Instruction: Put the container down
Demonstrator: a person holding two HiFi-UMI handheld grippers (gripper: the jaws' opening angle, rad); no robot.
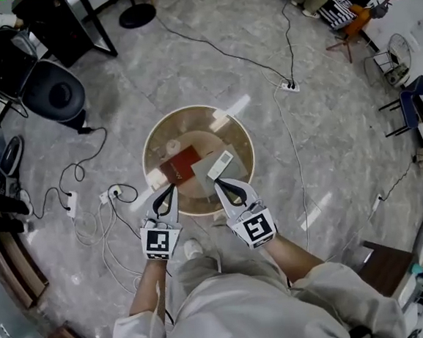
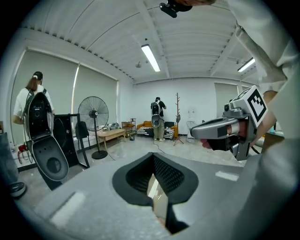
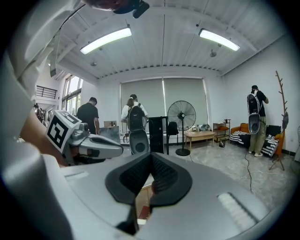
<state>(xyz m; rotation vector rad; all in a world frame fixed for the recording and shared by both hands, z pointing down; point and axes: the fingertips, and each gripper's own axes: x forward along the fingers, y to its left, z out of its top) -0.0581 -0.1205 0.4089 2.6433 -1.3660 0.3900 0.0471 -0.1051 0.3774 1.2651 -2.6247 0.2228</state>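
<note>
A round tan container (image 1: pixel 192 112) sits in the middle of the head view, over the marble floor and just in front of the person's legs. Inside it lie a dark red book (image 1: pixel 179 165) and a grey flat piece with a white label (image 1: pixel 220 163). My left gripper (image 1: pixel 171 191) is shut on the near rim at the left. My right gripper (image 1: pixel 219 185) is shut on the same rim at the right. In the left gripper view, the closed jaws (image 2: pixel 153 180) pinch a thin pale edge (image 2: pixel 158 199), and the right gripper (image 2: pixel 225 133) shows beside them. The right gripper view shows its jaws (image 3: pixel 149 180) closed and the left gripper (image 3: pixel 89 145).
Cables and power strips (image 1: pixel 289 86) run across the floor around the container, with more (image 1: pixel 71 204) at the left. A black chair (image 1: pixel 51 90) stands far left and a fan base (image 1: pixel 137 16) at the top. People (image 2: pixel 158 117) stand far off in the room, near a standing fan (image 2: pixel 93 115).
</note>
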